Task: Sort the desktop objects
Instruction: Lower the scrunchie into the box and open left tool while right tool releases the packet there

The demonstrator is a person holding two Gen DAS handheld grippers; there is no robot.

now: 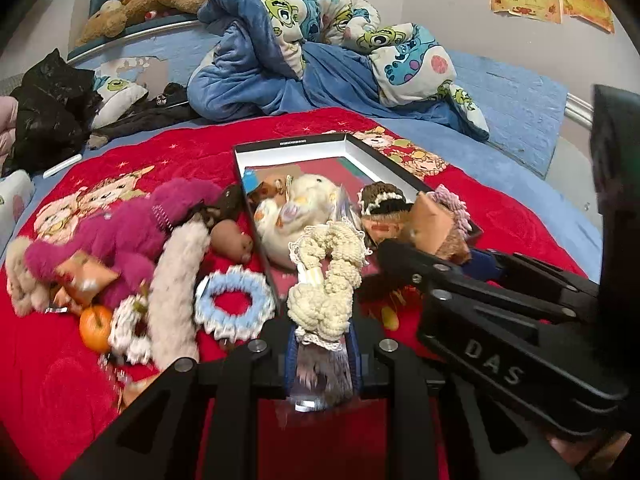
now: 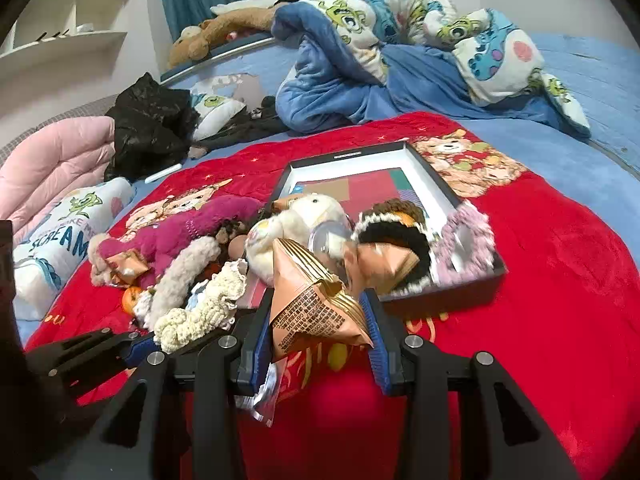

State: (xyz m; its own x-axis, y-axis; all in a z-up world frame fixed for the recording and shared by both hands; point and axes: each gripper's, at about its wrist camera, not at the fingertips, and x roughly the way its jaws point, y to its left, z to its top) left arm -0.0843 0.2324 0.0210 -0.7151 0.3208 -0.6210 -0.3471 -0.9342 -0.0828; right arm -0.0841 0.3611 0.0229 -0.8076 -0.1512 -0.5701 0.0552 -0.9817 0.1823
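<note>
My left gripper (image 1: 322, 354) is shut on a cream knitted scrunchie (image 1: 326, 276) with a lace edge, held above the red blanket near the box's front left corner. My right gripper (image 2: 318, 338) is shut on an orange snack packet (image 2: 310, 300), held just before the box; it shows in the left wrist view (image 1: 430, 226) too. The black-rimmed white box (image 1: 304, 146) holds a cream plush duck (image 1: 296, 208), a brown-and-black scrunchie (image 1: 382, 200) and a pink scrunchie (image 2: 466, 236).
Left of the box lie a magenta plush (image 1: 120, 232), a fluffy beige band (image 1: 176, 292), a blue scrunchie (image 1: 232, 300), an orange (image 1: 95, 328) and another snack packet (image 1: 86, 276). A crumpled blue quilt (image 1: 312, 52) and black clothes (image 1: 52, 108) lie behind.
</note>
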